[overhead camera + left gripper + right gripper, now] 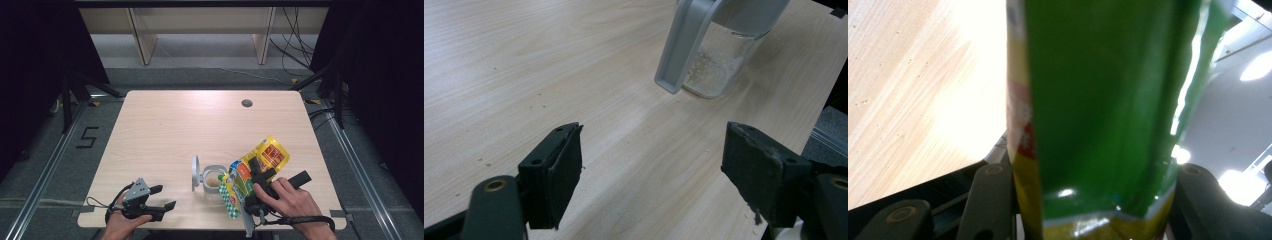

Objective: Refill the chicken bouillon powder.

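Pale wooden table (pixel 165 130): a snack bag (pixel 245 180) is clamped in the right gripper (pixel 257 181), tilted over the open jar (pixel 214 181) near the front edge — pouring is best done slowly. Left gripper (pixel 150 200) is held wide, empty.

The far half of the pale wooden table (pixel 200 120) lies open, apart from a small round grommet hole (pixel 247 103). Near the front edge, a clear glass jar (pixel 214 181) with its grey hinged lid (pixel 195 173) standing up blocks the middle, with a tilted green-and-yellow snack bag (pixel 250 177) just beside it.
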Demonstrator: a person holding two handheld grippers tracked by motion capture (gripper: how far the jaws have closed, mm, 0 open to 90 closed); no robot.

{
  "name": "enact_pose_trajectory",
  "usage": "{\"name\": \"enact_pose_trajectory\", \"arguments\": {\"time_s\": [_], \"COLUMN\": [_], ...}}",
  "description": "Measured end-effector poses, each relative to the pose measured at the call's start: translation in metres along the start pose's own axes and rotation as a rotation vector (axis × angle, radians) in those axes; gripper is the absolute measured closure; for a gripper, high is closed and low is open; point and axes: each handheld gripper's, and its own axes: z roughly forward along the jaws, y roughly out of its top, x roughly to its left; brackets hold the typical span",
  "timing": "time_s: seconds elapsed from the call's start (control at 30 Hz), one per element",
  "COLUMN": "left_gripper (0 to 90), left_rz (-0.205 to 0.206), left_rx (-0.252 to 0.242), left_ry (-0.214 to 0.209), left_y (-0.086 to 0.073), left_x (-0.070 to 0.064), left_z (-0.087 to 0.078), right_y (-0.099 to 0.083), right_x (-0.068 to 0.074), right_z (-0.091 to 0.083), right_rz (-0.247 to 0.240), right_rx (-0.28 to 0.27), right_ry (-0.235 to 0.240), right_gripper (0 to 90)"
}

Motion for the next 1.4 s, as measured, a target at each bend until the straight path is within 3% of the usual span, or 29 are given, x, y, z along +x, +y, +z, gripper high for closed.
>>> {"name": "enact_pose_trajectory", "arguments": {"time_s": [0.13,0.2,0.3,0.37,0.43,0.5,0.57,0.6,0.63,0.77,0.8,0.93,0.97,1.0,1.03,1.17,1.2,1.23,1.27,1.37,1.4], "left_gripper": [23.5,23.5,23.5,23.5,23.5,23.5,23.5,23.5,23.5,23.5,23.5,23.5,23.5,23.5,23.5,23.5,23.5,23.5,23.4,23.4,23.5], "left_rz": [-0.027,0.002,0.001,0.003,-0.028,-0.023,-0.004,-0.006,0.005,0.0,-0.005,0.005,-0.006,-0.003,0.006,-0.004,-0.005,-0.004,-0.003,0.007,-0.013], "left_rx": [-0.016,-0.01,-0.009,-0.009,-0.022,-0.019,-0.02,-0.02,-0.013,-0.014,-0.02,-0.012,-0.02,-0.018,-0.01,-0.02,-0.02,-0.019,-0.019,-0.011,-0.01], "left_ry": [-0.007,-0.008,-0.007,-0.006,0.001,-0.003,-0.004,-0.004,-0.001,-0.005,-0.005,-0.004,-0.005,-0.005,-0.005,-0.006,-0.006,-0.006,-0.006,-0.005,-0.004], "left_y": [-0.0004,0.0003,0.0002,0.0003,-0.0002,-0.0003,0.0001,0.0001,0.0003,0.0002,0.0001,0.0003,0.0001,0.0001,0.0001,0.0002,0.0001,0.0001,0.0001,0.0002,-0.0003], "left_x": [-0.0021,-0.0005,-0.0006,-0.0006,-0.0031,-0.0026,-0.0019,-0.002,-0.0014,-0.0013,-0.0017,-0.0013,-0.0021,-0.0019,-0.0012,-0.0018,-0.0018,-0.0018,-0.0019,-0.0013,-0.0024], "left_z": [0.001,0.0001,0.0,-0.0001,0.0011,0.0011,0.0012,0.0012,0.0005,0.0008,0.0013,0.0009,0.0016,0.0015,0.0008,0.0013,0.0014,0.0014,0.0014,0.0009,0.0012], "right_y": [-0.0012,-0.0008,0.0008,0.0009,0.0011,0.0007,0.0008,0.0019,0.0012,0.0001,-0.0011,0.0006,0.0006,0.0026,0.0027,0.0025,0.0024,0.0015,0.0003,0.0009,0.0009], "right_x": [-0.0039,-0.0047,-0.0043,-0.0047,-0.0048,-0.0073,-0.0066,-0.0038,-0.0054,-0.0045,-0.0066,-0.0045,-0.0059,-0.0039,-0.0059,-0.0071,-0.0061,-0.0073,-0.0107,-0.0093,-0.0095], "right_z": [-0.0006,-0.0008,-0.0009,0.0003,0.0007,0.0012,0.0014,0.0004,0.0012,0.0003,0.001,-0.0006,0.0003,-0.0001,0.0013,0.0004,-0.0008,-0.0005,-0.001,-0.0007,-0.0006], "right_rz": [-0.03,-0.028,-0.008,-0.026,-0.026,-0.067,-0.058,-0.011,-0.039,-0.006,-0.037,-0.009,-0.044,-0.008,-0.043,-0.038,-0.014,-0.033,-0.074,-0.072,-0.076], "right_rx": [-0.005,-0.005,-0.001,-0.01,-0.016,-0.016,-0.017,-0.008,-0.017,-0.003,-0.012,-0.001,-0.01,-0.004,-0.019,-0.025,-0.011,-0.015,-0.013,-0.013,-0.016], "right_ry": [-0.008,-0.006,0.001,-0.014,-0.004,-0.005,-0.004,0.005,0.0,0.003,-0.005,0.006,-0.012,0.007,0.0,0.001,0.003,-0.016,-0.003,-0.012,-0.001], "right_gripper": [56.2,56.3,56.3,56.3,56.3,56.3,56.3,56.3,56.2,56.3,56.3,56.3,56.3,56.3,56.3,56.3,56.4,56.3,56.4,56.3,56.4]}}
